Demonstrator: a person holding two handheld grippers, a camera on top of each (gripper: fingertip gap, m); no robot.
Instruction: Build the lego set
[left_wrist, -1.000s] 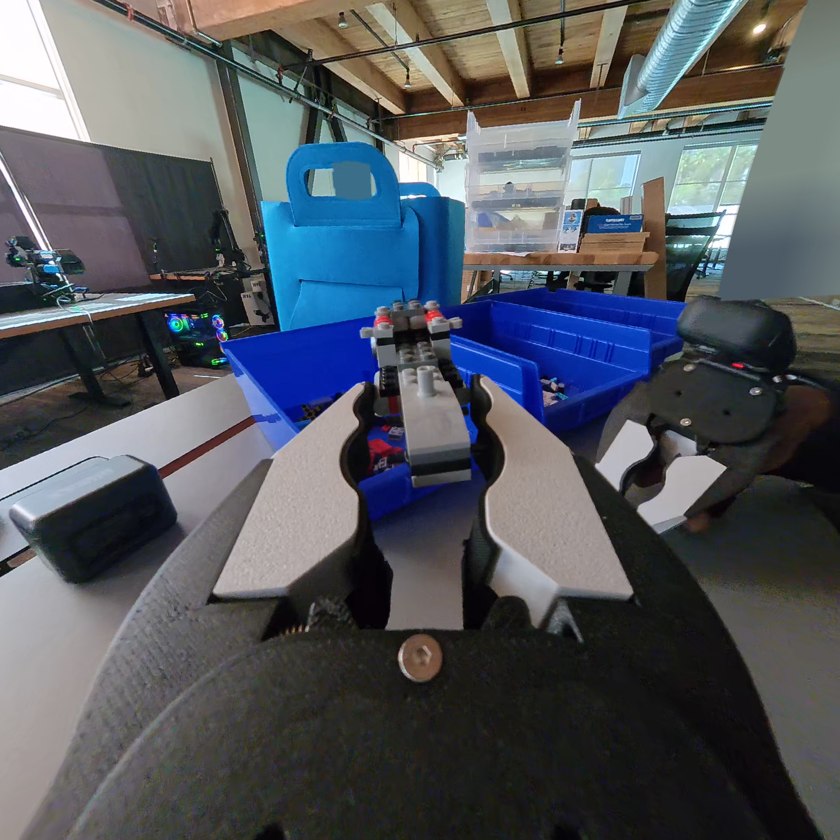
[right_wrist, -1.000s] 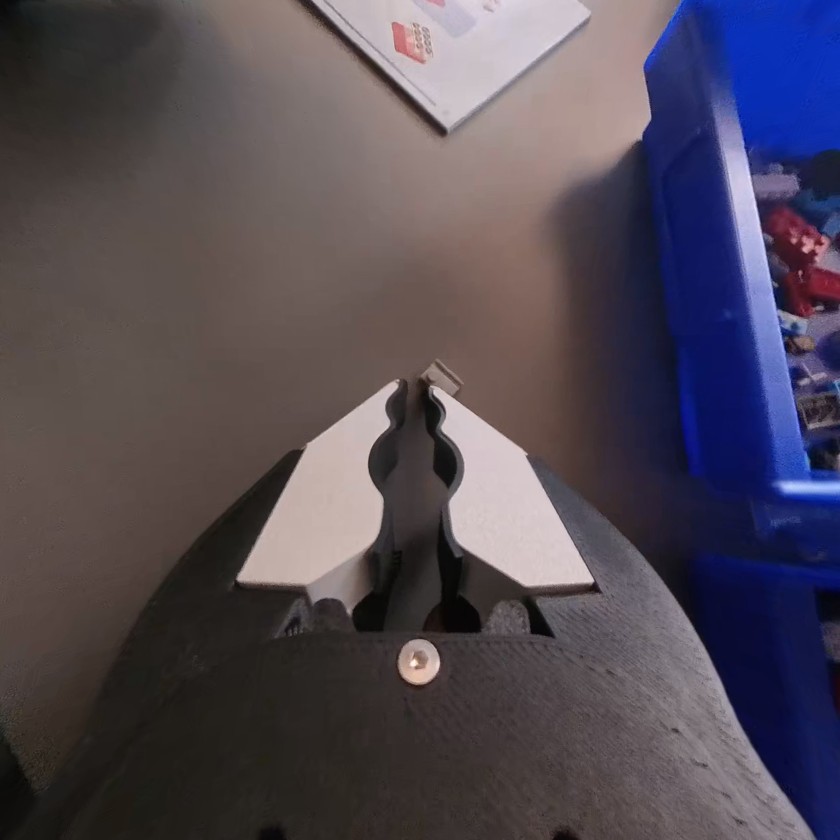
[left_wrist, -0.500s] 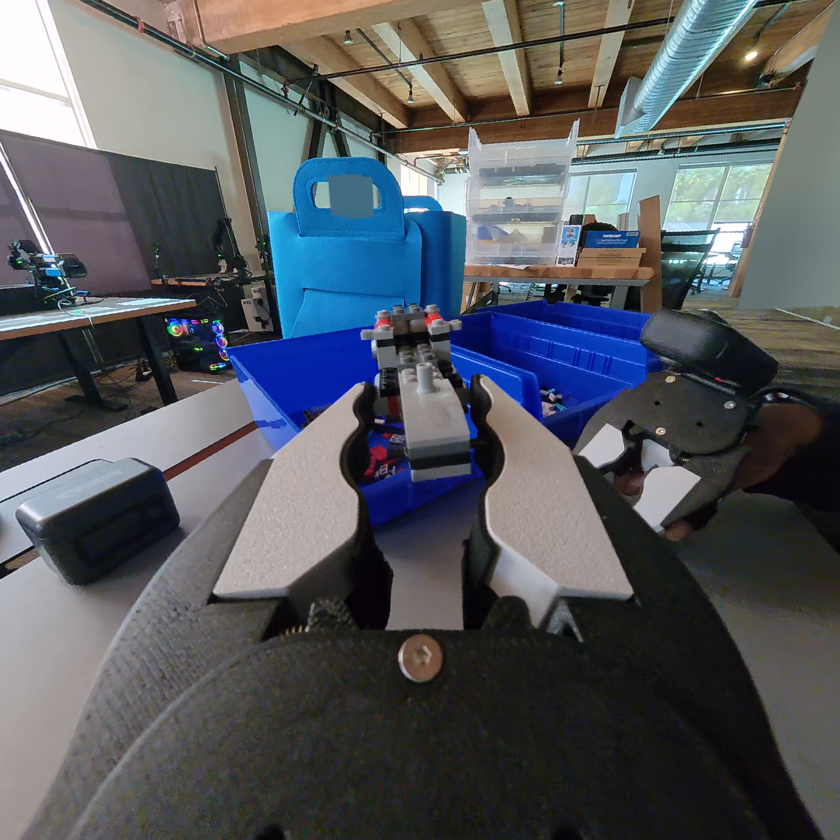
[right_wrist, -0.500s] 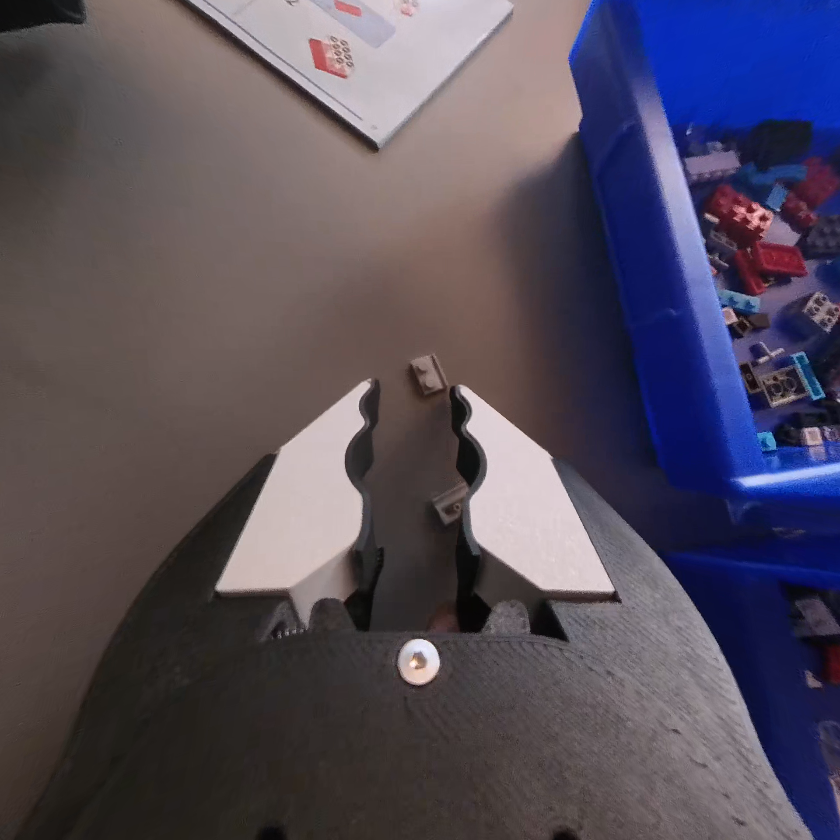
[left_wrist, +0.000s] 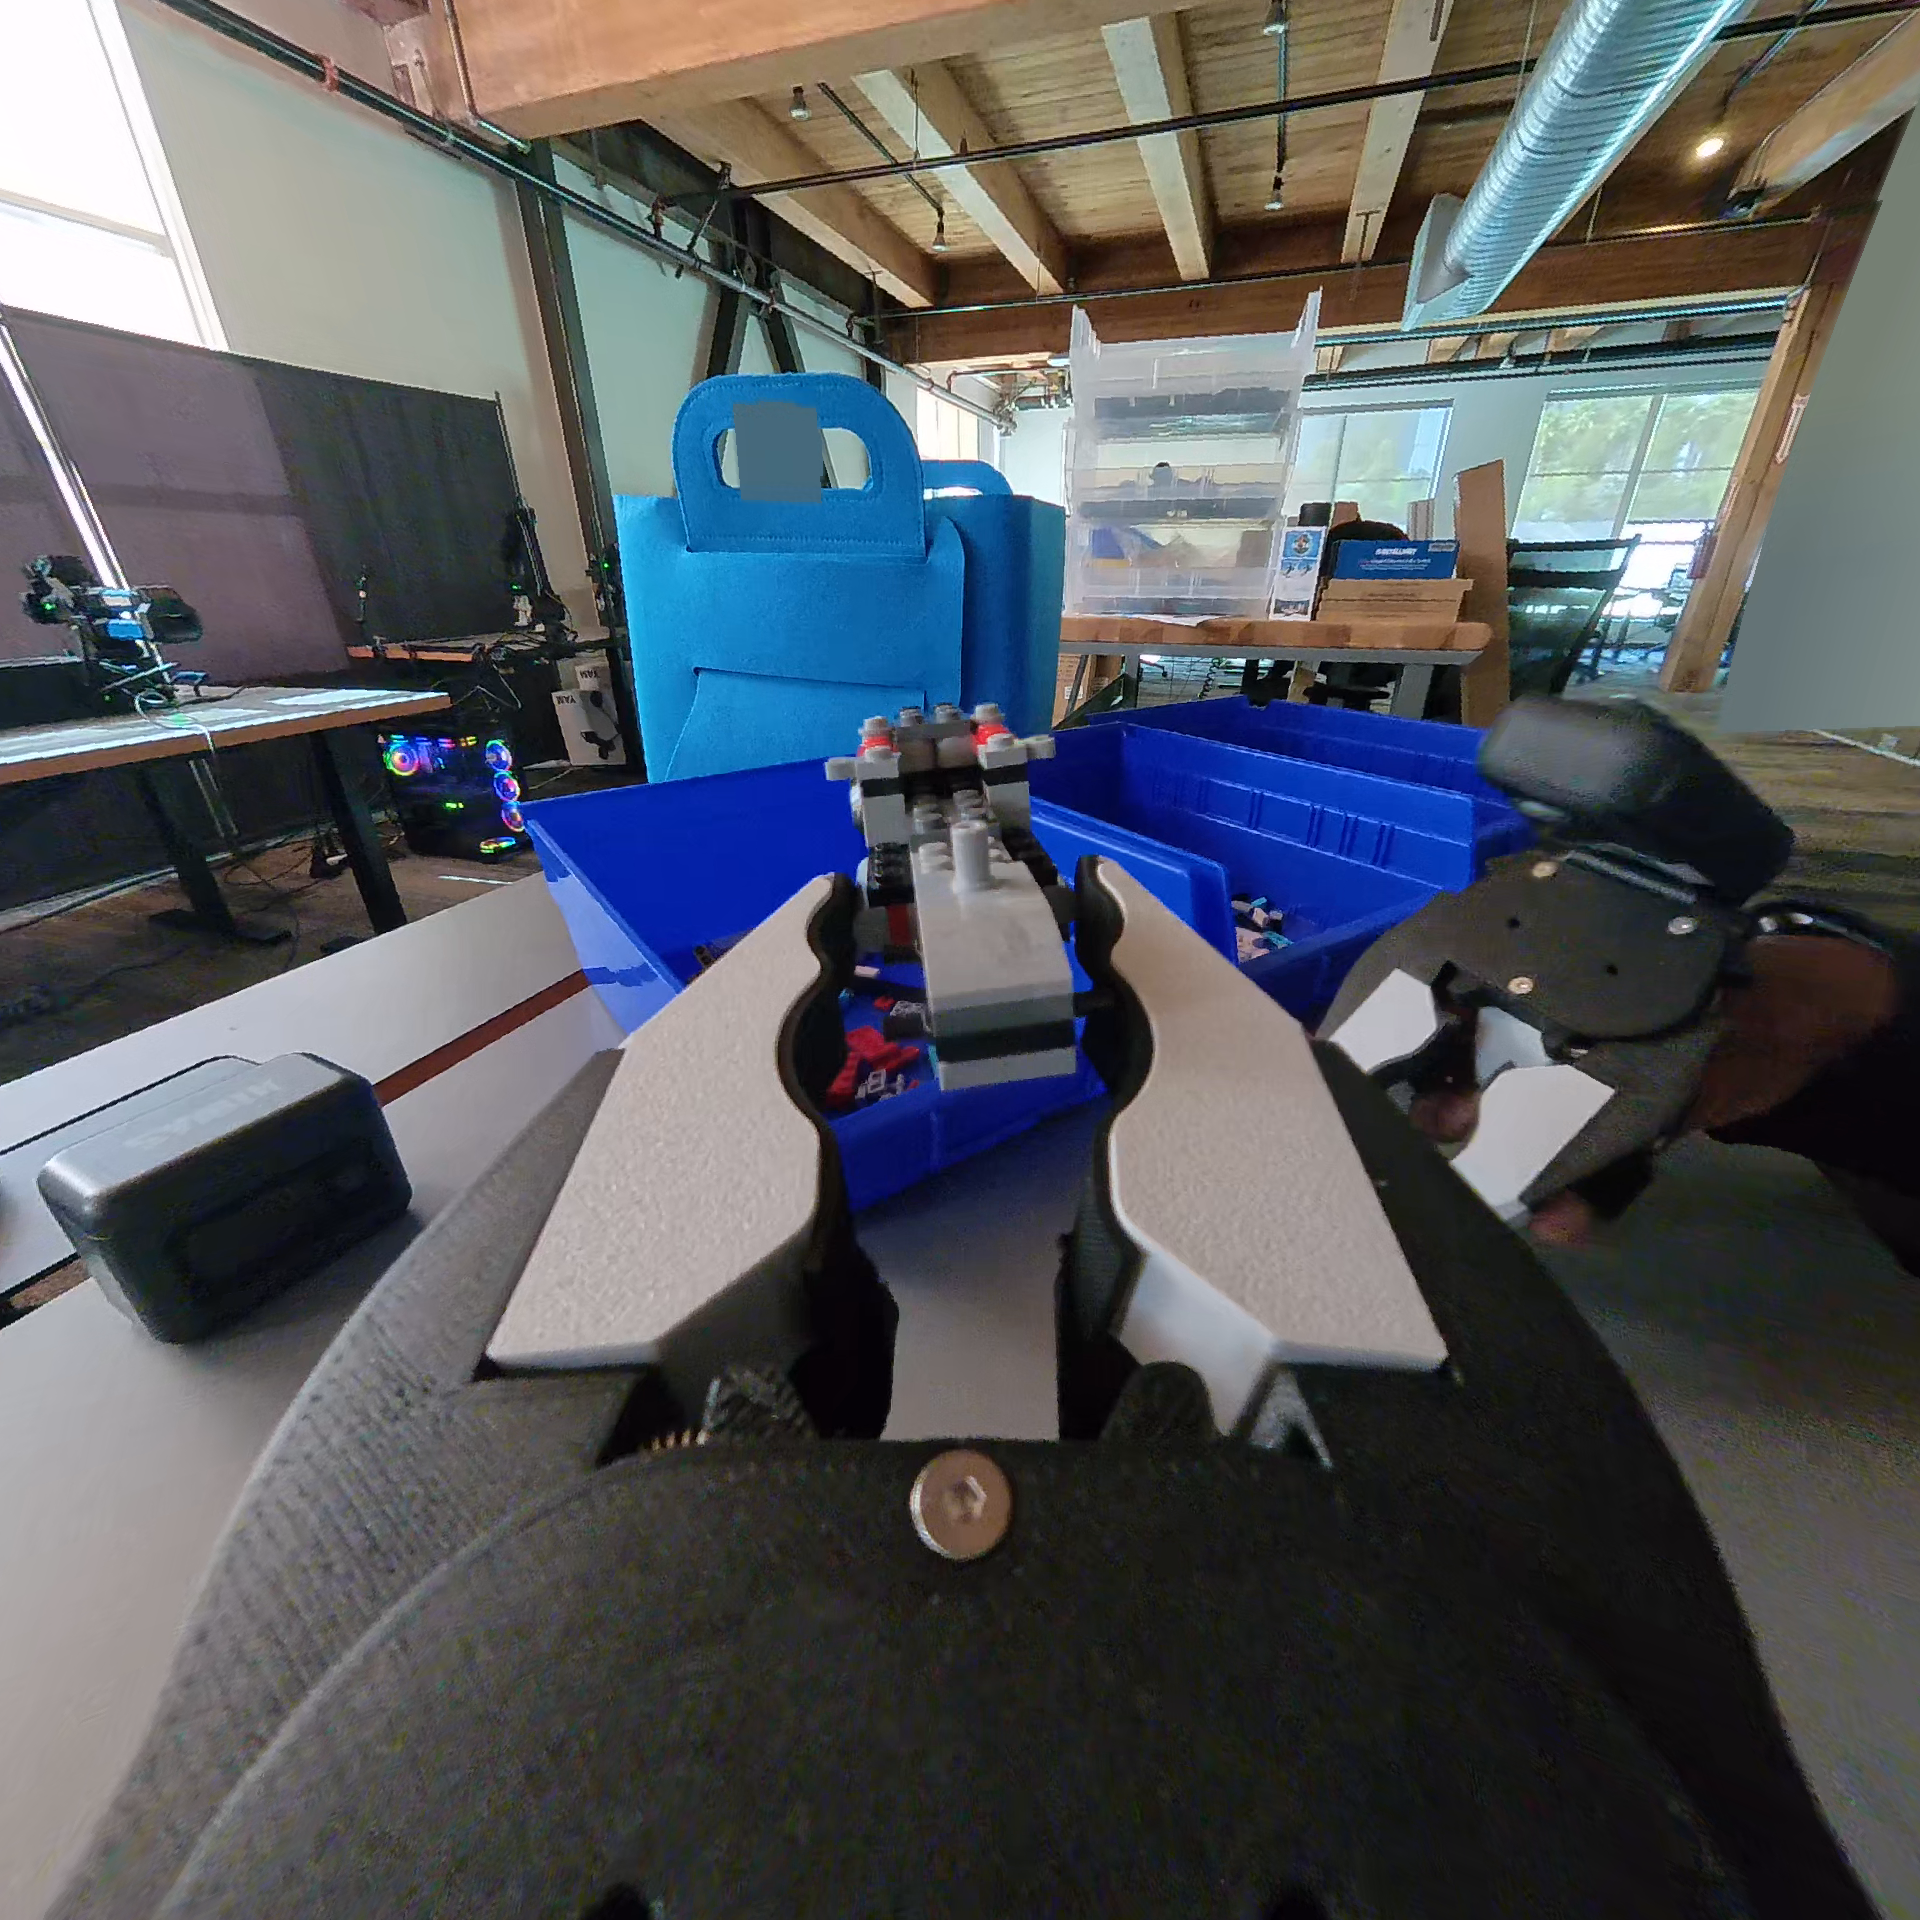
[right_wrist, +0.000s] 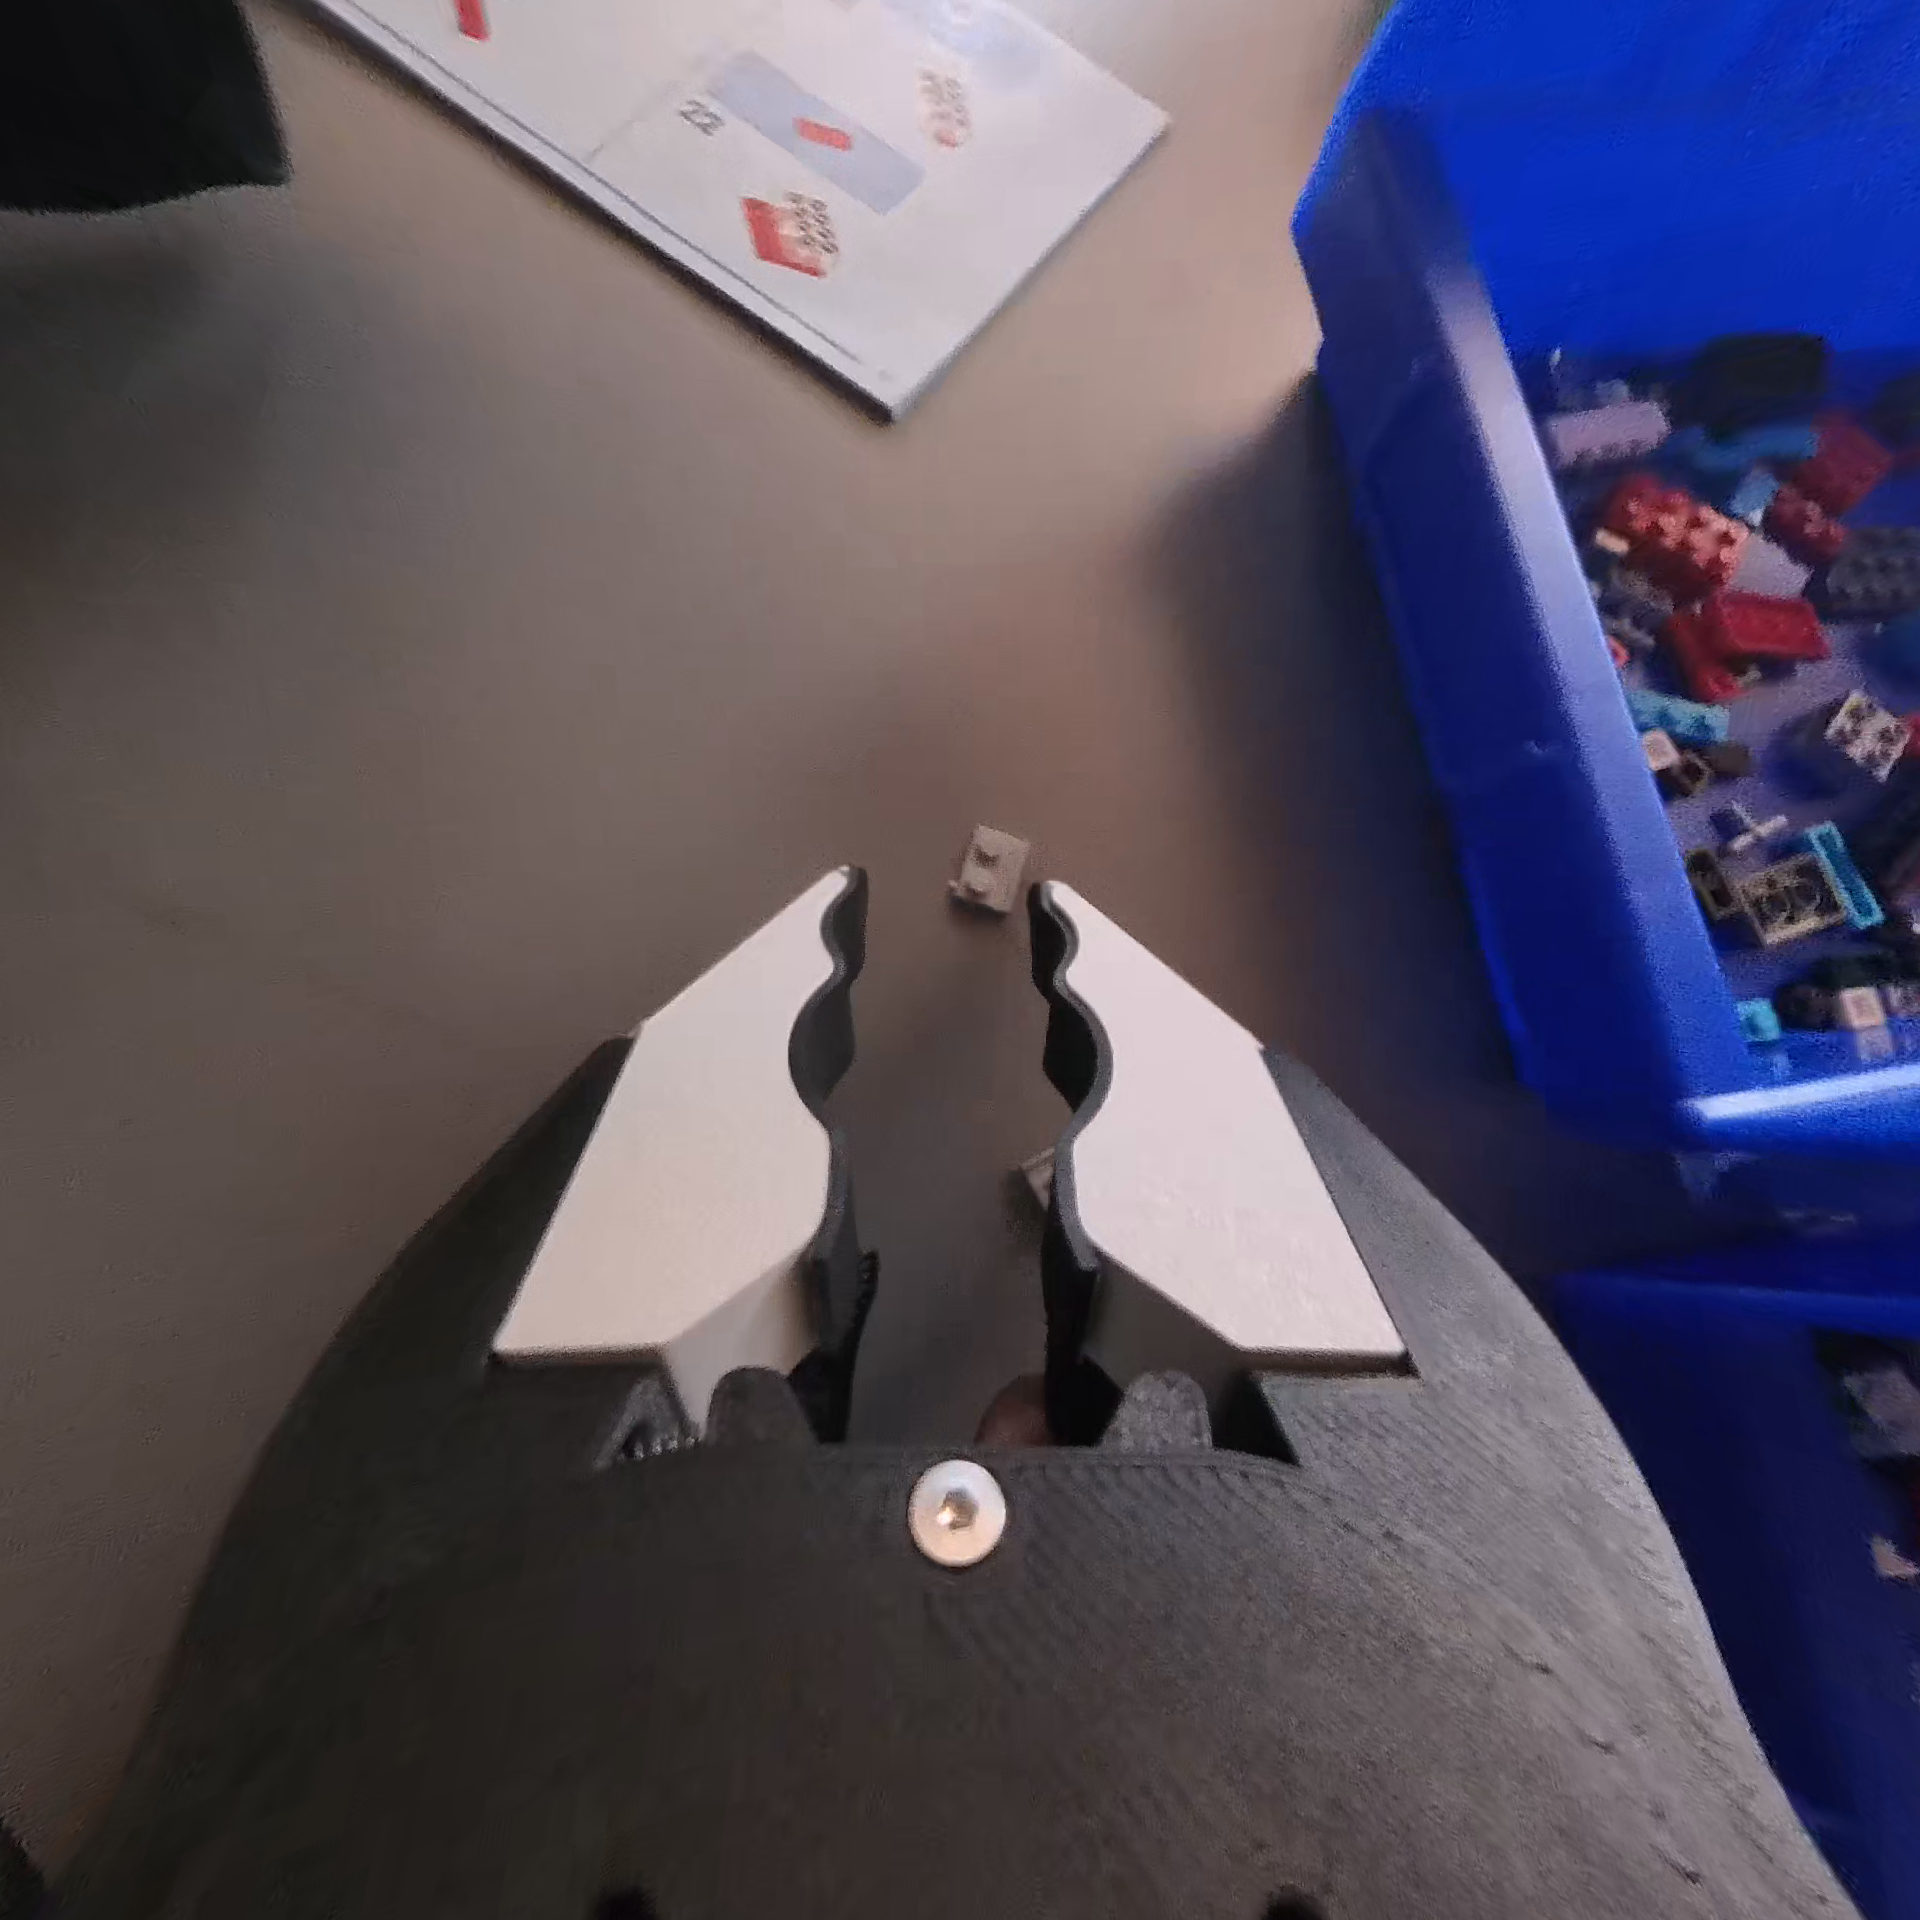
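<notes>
Lego model (left_wrist: 961, 935), a studded grey-and-black plastic build, sits clamped in the left claw (left_wrist: 961, 914) above the worktop (left_wrist: 312, 997), presumably steadied for the next part. Right claw (right_wrist: 945, 883) hangs released over 1 small grey piece (right_wrist: 988, 864) on the matte surface, beside the glossy blue bin (right_wrist: 1455, 644).
</notes>
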